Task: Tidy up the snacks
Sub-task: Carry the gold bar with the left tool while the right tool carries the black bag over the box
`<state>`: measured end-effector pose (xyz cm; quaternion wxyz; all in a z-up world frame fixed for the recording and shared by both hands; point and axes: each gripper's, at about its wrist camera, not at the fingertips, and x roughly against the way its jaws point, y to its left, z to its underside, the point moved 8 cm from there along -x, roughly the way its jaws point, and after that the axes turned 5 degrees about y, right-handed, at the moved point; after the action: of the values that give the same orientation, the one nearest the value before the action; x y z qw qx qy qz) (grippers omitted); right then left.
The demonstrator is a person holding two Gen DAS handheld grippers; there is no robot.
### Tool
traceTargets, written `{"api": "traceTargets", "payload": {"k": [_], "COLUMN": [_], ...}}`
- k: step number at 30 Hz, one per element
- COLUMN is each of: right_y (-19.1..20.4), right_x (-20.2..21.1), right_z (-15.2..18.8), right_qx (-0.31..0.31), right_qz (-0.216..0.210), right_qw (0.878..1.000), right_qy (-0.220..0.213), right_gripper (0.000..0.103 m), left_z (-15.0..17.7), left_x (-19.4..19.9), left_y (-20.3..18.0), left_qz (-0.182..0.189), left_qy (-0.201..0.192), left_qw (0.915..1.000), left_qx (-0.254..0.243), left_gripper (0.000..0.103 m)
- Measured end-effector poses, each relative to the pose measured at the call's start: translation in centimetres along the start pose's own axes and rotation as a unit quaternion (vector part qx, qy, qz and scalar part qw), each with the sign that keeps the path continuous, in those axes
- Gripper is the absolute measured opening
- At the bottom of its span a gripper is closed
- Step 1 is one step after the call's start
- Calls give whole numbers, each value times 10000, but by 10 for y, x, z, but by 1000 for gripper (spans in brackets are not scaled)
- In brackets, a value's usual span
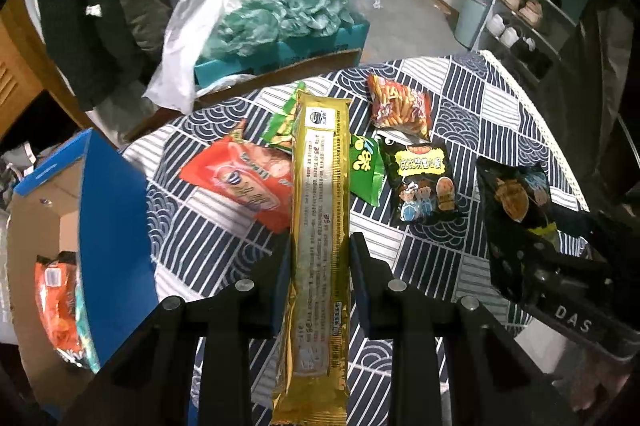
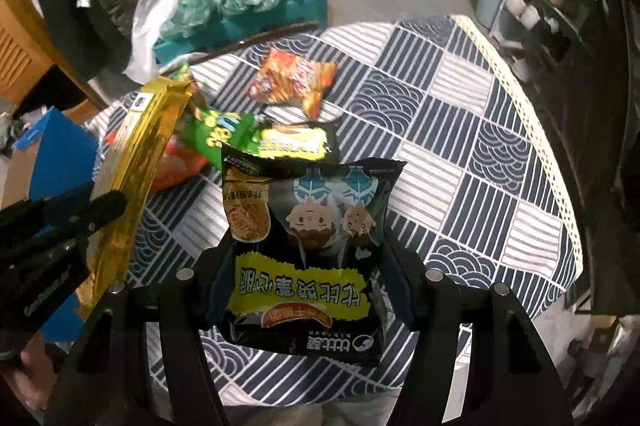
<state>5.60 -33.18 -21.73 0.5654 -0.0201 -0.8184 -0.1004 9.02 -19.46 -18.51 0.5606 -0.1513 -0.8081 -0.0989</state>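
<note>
Gold packet [image 1: 320, 226] is clamped by the left gripper [image 1: 318, 246] above the table [image 1: 500, 97]; only its view shows the cardboard box [image 1: 44, 185]. Black snack bag [image 2: 308, 246] is pinched, downward-tilted, in the half-spread right gripper [image 2: 308, 258].

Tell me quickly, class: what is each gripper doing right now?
Left gripper: shut on the long gold packet.
Right gripper: shut on the black snack bag.

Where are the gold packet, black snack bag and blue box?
gold packet [image 1: 320, 226]: left wrist view, middle of its back seam.
black snack bag [image 2: 304, 258]: right wrist view, yellow label.
blue box [image 1: 116, 226]: left wrist view, blue flap.
</note>
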Motion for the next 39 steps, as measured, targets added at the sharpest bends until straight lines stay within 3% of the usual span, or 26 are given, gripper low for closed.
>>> {"api": "traceTargets", "payload": {"k": [12, 21, 39], "right_y": [48, 105, 228], "right_x": [34, 53, 64], "right_z": [-7, -10, -11], "right_qx": [390, 867, 1632], "right_qz": [-213, -405, -827], "right_qw": [9985, 9943, 9819], "right_qy": [-310, -460, -483], "right_gripper": [64, 64, 64], "left_z": [24, 42, 79], "left_x": [50, 86, 123], "left_y": [42, 86, 190], "left_qz": [-14, -18, -153], "left_qy": [-225, -452, -786], "left_qw": [9993, 9968, 9847], "left_qx": [295, 655, 1549], "left_gripper": [28, 28, 28]}}
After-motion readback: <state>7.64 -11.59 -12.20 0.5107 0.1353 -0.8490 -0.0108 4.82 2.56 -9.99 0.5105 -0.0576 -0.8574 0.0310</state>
